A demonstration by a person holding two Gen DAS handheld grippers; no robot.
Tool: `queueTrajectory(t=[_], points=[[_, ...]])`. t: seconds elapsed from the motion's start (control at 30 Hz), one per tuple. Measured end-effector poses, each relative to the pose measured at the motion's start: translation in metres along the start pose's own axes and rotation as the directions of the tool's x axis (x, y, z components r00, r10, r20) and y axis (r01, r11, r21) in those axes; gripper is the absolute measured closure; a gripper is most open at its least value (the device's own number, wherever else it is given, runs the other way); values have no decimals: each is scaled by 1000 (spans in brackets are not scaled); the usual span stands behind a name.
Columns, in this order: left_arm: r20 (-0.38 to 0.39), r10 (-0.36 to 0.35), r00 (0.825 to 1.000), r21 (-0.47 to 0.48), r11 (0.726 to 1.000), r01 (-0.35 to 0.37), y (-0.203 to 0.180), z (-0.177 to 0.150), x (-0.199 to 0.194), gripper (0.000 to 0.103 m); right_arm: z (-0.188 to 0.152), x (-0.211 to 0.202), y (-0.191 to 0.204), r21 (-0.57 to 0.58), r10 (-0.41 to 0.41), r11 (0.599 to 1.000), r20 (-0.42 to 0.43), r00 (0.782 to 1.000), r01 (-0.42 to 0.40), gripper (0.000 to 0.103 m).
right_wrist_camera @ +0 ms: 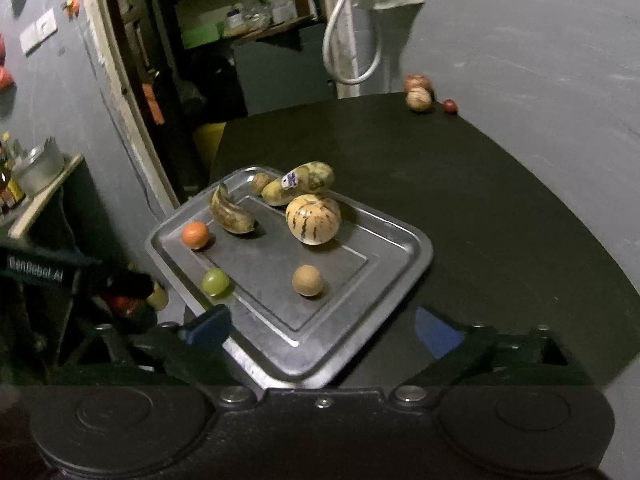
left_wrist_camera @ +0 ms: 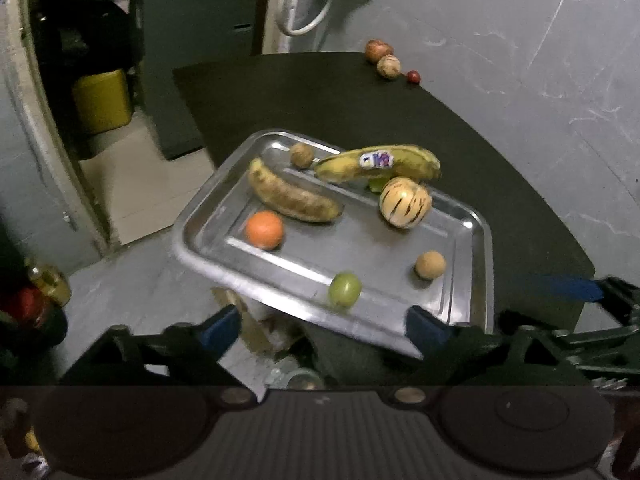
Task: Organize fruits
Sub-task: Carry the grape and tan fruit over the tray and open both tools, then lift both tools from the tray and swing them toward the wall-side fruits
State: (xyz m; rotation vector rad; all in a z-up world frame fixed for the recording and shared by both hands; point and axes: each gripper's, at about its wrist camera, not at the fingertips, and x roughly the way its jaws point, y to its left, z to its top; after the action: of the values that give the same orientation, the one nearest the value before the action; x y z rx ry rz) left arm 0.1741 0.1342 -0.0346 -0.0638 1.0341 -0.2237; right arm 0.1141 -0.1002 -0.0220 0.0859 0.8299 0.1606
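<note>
Fruit mostly gathered on a metal tray (left_wrist_camera: pixel 192 236) at the near left corner of a dark table (left_wrist_camera: pixel 500 168), the tray's left edge apparently jutting past the table edge. On the tray: orange (left_wrist_camera: pixel 264 230) near the left rim, spotted brown banana (left_wrist_camera: pixel 292 194) just behind it, yellow banana with a sticker (left_wrist_camera: pixel 378 164) propped on the far rim, small brown round fruit (left_wrist_camera: pixel 301 155) in the far corner, striped pale melon (left_wrist_camera: pixel 405 203) just beside the yellow banana, tan round fruit (left_wrist_camera: pixel 430 265) toward the right, green round fruit (left_wrist_camera: pixel 344 289) by the near rim.

Judged for handling: round ones smooth and free to roll on slick metal, so best pinched across the widest middle, squarely. Green one probably thin-skinned and easily bruised; light squeeze only. Bananas soft, especially the spotted one; better taken mid-length across the narrow width. Melon likely the heaviest and widest, near the limit of a jaw span. Tray itself stiff, light, liable to slide or tip where it overhangs.

Left gripper (left_wrist_camera: pixel 324 328) spread wide, holding nothing, hovering over the tray's near rim. Right gripper (right_wrist_camera: pixel 324 330) likewise released and empty, above the tray's near corner.

Well apart, at the far table edge against a grey wall (left_wrist_camera: pixel 540 60): reddish apple (left_wrist_camera: pixel 378 50), pale round fruit (left_wrist_camera: pixel 389 66), small red fruit (left_wrist_camera: pixel 414 77), not yet brought to the tray.
</note>
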Motion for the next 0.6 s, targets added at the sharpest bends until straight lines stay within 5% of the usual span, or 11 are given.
queueTrajectory(t=[0.6], points=[[-25, 194, 981, 142, 972, -189, -13, -23, -38, 1, -29, -35, -21, 192, -86, 976, -102, 991, 105, 1]])
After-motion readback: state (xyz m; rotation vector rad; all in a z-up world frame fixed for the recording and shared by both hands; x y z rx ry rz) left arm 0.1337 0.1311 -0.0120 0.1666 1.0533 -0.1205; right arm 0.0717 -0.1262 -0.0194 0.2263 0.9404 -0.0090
